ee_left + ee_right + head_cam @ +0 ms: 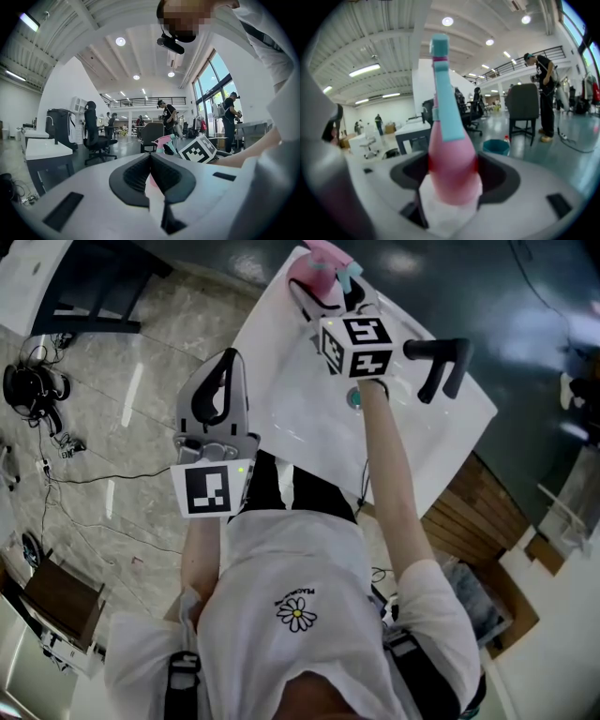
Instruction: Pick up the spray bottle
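Shirt first: my white T-shirt [300,615] fills the six o'clock edge of the head view. From it my left forearm [199,554] stays short and tucked, aimed at about eleven o'clock. It carries the left gripper [229,356] with its tips by the nine o'clock edge of the white table [281,399]. Its jaws are pressed together tip to tip, with nothing between them.

My right arm [389,474] reaches out long and nearly straight toward twelve o'clock, across the tabletop. The marker cube [356,343] sits past my wrist. Beyond it the right gripper [453,164] has its jaws spread as wide as they go. The spray bottle [319,266] stands upright between them at the table's far twelve o'clock corner. Its pink body sits close against both pads, its teal trigger head rising above, and I see no squeeze on it.
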The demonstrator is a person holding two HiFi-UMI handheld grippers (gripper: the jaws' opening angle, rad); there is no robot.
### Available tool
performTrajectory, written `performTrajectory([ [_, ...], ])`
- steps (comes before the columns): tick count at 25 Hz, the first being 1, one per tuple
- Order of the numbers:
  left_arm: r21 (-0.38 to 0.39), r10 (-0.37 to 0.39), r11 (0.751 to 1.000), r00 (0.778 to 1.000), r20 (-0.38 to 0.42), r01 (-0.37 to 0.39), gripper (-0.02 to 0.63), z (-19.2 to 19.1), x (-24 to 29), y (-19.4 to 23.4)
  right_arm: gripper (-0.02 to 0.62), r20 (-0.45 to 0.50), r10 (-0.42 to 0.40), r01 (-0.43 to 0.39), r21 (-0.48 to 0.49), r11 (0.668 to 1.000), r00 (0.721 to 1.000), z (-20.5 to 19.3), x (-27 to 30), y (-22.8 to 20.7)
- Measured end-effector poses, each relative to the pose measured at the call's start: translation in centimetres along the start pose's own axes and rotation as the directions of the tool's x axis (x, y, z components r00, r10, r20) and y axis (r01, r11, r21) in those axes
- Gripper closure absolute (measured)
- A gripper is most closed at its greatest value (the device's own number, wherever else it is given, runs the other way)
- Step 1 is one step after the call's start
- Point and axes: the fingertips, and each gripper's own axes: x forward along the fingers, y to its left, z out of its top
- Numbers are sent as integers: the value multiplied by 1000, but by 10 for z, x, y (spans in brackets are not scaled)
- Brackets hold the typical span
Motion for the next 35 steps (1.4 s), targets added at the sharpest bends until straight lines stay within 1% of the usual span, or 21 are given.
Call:
performTrajectory([
  [3, 12, -3, 1000, 1000, -7, 3, 586, -2, -2, 0, 272, 15, -5, 5, 0, 1000, 1000, 2, 2, 0],
  [7, 6, 4, 1000, 1000, -13, -4, 586, -5, -5, 1, 272, 20, -12, 12, 1, 1000, 1000, 2, 2, 0],
  [10, 19, 3, 1000, 1000, -7, -3, 586, -5, -7, -1, 272, 15, -23, 23, 4, 1000, 1000, 1, 1, -1],
  [13, 46, 1, 999, 1000, -24, 0, 586, -8, -12, -1, 272, 14, -36, 36, 7, 999, 999, 0, 1, -2],
  [18, 38, 17, 999, 1000, -20, -17, 586, -5, -19, 5, 272, -16, -43, 44, 18, 999, 999, 1, 2, -2],
  [21, 69, 14, 998, 1000, -18, -13, 586, -4, -21, 1, 272, -31, -46, 47, 31, 998, 998, 0, 0, -2],
  [24, 94, 6, 996, 1000, -28, -4, 586, -3, -24, -2, 272, -37, -37, 38, 15, 999, 999, 9, -9, 3],
  [26, 80, 7, 997, 1000, -23, -5, 586, 0, -27, -2, 272, -27, -30, 30, 5, 1000, 999, 21, -19, 10],
  [30, 57, 27, 998, 1000, -11, -26, 586, 9, -34, 1, 272, 23, -35, 35, -8, 999, 999, 54, -43, 20],
  [31, 41, 41, 998, 999, -11, -40, 586, 12, -35, 3, 272, 34, -35, 35, -10, 999, 999, 62, -49, 22],
  [33, -21, 66, 998, 998, -4, -66, 586, 21, -36, 7, 272, 48, -34, 35, -14, 999, 998, 75, -62, 27],
  [35, -73, 72, 995, 997, 18, -70, 586, 33, -36, 9, 272, 63, -42, 43, -18, 999, 997, 85, -77, 31],
])
